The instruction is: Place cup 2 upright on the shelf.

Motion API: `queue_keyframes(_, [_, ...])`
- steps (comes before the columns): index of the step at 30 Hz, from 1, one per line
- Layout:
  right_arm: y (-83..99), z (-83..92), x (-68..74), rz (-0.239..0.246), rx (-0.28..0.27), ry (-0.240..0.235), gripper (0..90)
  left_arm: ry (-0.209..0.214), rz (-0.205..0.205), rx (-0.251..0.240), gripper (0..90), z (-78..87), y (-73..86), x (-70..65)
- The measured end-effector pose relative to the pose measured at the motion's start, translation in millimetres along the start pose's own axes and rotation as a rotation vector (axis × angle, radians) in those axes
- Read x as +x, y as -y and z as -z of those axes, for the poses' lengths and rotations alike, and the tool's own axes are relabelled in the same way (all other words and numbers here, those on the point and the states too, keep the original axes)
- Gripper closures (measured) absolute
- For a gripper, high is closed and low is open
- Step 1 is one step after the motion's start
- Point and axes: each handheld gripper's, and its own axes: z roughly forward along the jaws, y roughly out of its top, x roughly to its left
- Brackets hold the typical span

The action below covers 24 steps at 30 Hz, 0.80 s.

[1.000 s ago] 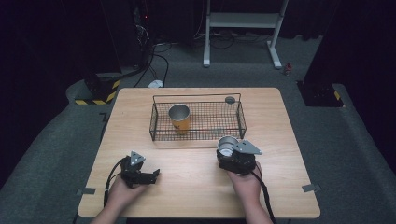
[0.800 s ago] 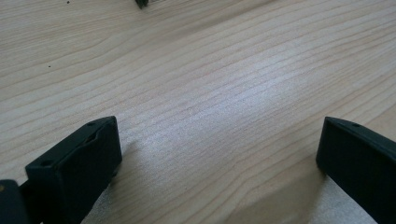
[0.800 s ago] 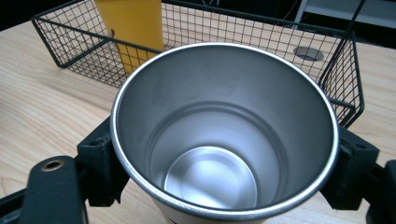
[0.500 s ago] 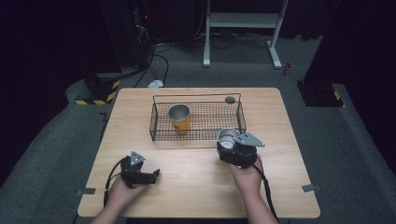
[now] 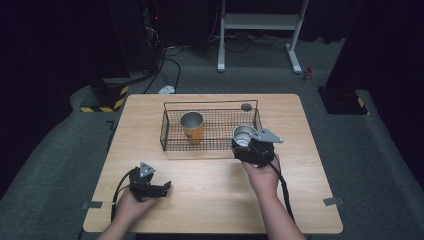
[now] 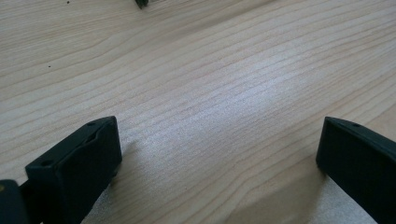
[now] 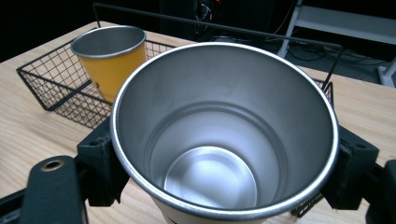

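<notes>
The right gripper [image 5: 246, 142] has moved forward from the open desk [image 5: 215, 185] to the near right corner of the wire basket [image 5: 210, 127], its jaws clamped on a steel cup [image 7: 224, 135] held upright, mouth up, at the basket's edge. An orange cup [image 5: 192, 126] stands unmoved inside the basket's left half. The left gripper [image 5: 159, 187] stays low on the desk near the front left, jaws wide apart and holding nothing.
</notes>
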Motion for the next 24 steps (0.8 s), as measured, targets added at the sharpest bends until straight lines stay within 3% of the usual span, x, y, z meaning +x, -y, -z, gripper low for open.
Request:
queue_keyframes(11, [-16.4,-7.4,2.4,0.01,-0.013,0.001,18.6,0.0,-0.004,0.0,0.4,0.0,-0.1,0.2])
queue_keyframes(24, [-38.2,-28.5,-7.5,-0.002,0.0,0.011,18.6,0.001,-0.004,0.001,0.3,-0.1,-0.2,0.2])
